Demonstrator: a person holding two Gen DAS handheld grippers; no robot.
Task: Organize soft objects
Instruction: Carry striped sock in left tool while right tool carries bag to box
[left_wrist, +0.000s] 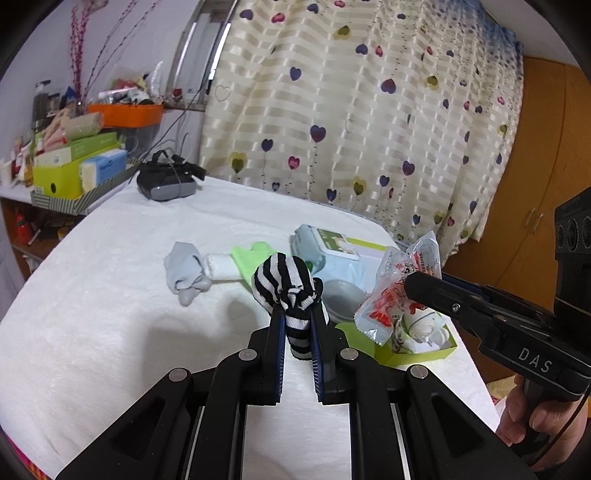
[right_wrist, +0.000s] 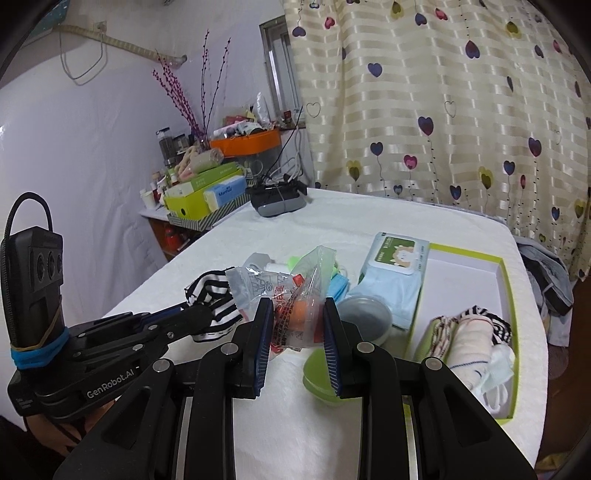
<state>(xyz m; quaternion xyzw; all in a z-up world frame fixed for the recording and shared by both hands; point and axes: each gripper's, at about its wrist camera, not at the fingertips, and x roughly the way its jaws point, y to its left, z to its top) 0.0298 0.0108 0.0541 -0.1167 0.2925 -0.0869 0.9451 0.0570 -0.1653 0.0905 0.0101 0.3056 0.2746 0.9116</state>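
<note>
My left gripper (left_wrist: 297, 314) is shut on a black-and-white striped sock (left_wrist: 284, 280), held up above the white-covered table (left_wrist: 110, 314). From the right wrist view, that gripper (right_wrist: 207, 314) comes in from the left with the sock (right_wrist: 210, 290) bunched at its tip. My right gripper (right_wrist: 297, 306) is shut on a crinkly clear plastic packet (right_wrist: 291, 295) with red print, also raised. In the left wrist view the right gripper (left_wrist: 410, 286) grips that packet (left_wrist: 391, 295) just right of the sock. A green box (right_wrist: 461, 273) at the right holds rolled socks (right_wrist: 472, 332).
A grey sock (left_wrist: 186, 271), a white roll (left_wrist: 221, 266) and a green cloth (left_wrist: 251, 254) lie mid-table. A wet-wipes pack (right_wrist: 395, 258), a grey round lid (right_wrist: 364, 314) and a green lid (right_wrist: 317, 373) sit beside the box. A black headset (left_wrist: 166, 182) rests far back by a cluttered shelf.
</note>
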